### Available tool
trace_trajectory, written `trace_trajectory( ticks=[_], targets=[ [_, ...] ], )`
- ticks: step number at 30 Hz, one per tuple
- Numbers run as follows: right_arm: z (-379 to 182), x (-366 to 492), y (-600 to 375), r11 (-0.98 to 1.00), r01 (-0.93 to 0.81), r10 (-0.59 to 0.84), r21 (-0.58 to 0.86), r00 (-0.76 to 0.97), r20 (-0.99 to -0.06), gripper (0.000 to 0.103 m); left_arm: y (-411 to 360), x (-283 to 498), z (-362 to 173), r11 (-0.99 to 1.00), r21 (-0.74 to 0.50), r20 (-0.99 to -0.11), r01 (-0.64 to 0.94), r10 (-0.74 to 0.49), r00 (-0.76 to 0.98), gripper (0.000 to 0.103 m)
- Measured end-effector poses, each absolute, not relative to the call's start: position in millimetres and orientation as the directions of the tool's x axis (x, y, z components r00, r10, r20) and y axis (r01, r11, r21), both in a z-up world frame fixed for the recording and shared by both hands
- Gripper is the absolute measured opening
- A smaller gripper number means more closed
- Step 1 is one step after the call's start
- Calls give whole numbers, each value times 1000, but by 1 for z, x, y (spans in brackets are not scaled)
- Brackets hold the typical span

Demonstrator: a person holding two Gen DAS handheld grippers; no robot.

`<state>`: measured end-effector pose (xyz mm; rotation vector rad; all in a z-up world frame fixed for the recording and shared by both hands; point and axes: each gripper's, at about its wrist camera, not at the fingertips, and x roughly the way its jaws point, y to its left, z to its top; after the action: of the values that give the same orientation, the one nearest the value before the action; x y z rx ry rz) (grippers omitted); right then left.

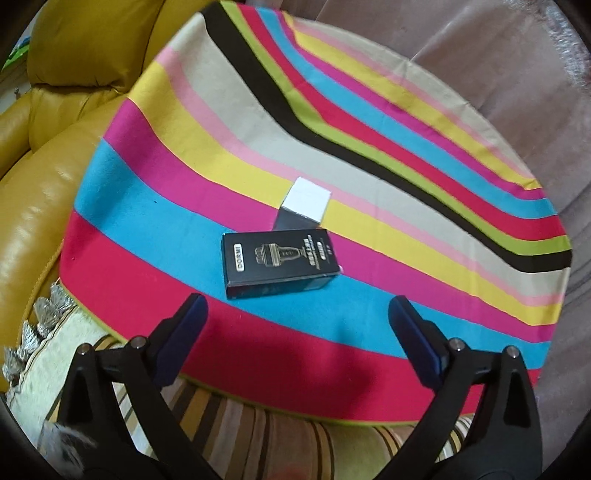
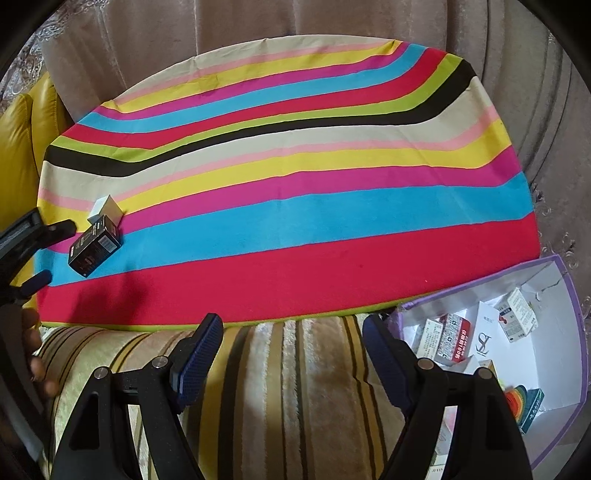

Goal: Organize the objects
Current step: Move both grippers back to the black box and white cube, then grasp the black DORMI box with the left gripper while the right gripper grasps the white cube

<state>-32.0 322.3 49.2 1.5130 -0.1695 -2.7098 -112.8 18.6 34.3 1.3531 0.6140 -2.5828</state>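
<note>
A black box (image 1: 279,262) with a gold drawing lies flat on the striped cloth (image 1: 369,184). A small white box (image 1: 306,204) stands just behind it, touching or nearly so. My left gripper (image 1: 297,310) is open and empty, a little short of the black box. In the right wrist view both boxes sit at the far left, the black box (image 2: 95,244) in front of the white box (image 2: 107,208), with the left gripper (image 2: 51,251) beside them. My right gripper (image 2: 293,328) is open and empty over the striped cushion, near the cloth's front edge (image 2: 258,317).
A purple-rimmed white box (image 2: 569,332) at the right holds several small cartons. A yellow leather sofa (image 1: 44,166) lies left of the cloth. A striped plush cushion (image 2: 295,387) sits in front. A curtain (image 2: 295,22) hangs behind.
</note>
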Motion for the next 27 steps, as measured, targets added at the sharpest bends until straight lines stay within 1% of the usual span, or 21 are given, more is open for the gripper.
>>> trace_trajectory(
  ticks=[6,9,12,15,16,18,22,27],
  targets=[
    [48,-40,316,-992,-11,-98,123,-525,-845,79,11,-138,17,-865,-255,-850,431,-11,-526,100],
    [47,-45,315,-991,-10,-110,135,-523,-845,79,13,-147,9,-868,-225,-867,443,-29,-498,100],
    [46,-49,313,-990,-2,-117,138,-520,-846,79,13,-154,1,-870,-223,-879,441,-17,-477,100],
    [47,-55,306,-991,16,-123,134,-525,-842,79,7,-158,-6,-864,-209,-886,457,-31,-463,100],
    [48,-57,304,-991,22,-124,133,-526,-841,79,4,-158,-7,-861,-216,-885,461,-27,-465,100],
    [50,-61,296,-991,41,-130,129,-533,-836,79,3,-158,-8,-864,-210,-888,457,-28,-460,91],
    [52,-71,277,-989,79,-148,125,-541,-828,79,0,-155,-7,-876,-197,-888,441,-31,-459,90],
    [59,-81,247,-981,150,-188,124,-563,-805,79,-20,-140,3,-874,-221,-871,433,-23,-491,90]
  ],
)
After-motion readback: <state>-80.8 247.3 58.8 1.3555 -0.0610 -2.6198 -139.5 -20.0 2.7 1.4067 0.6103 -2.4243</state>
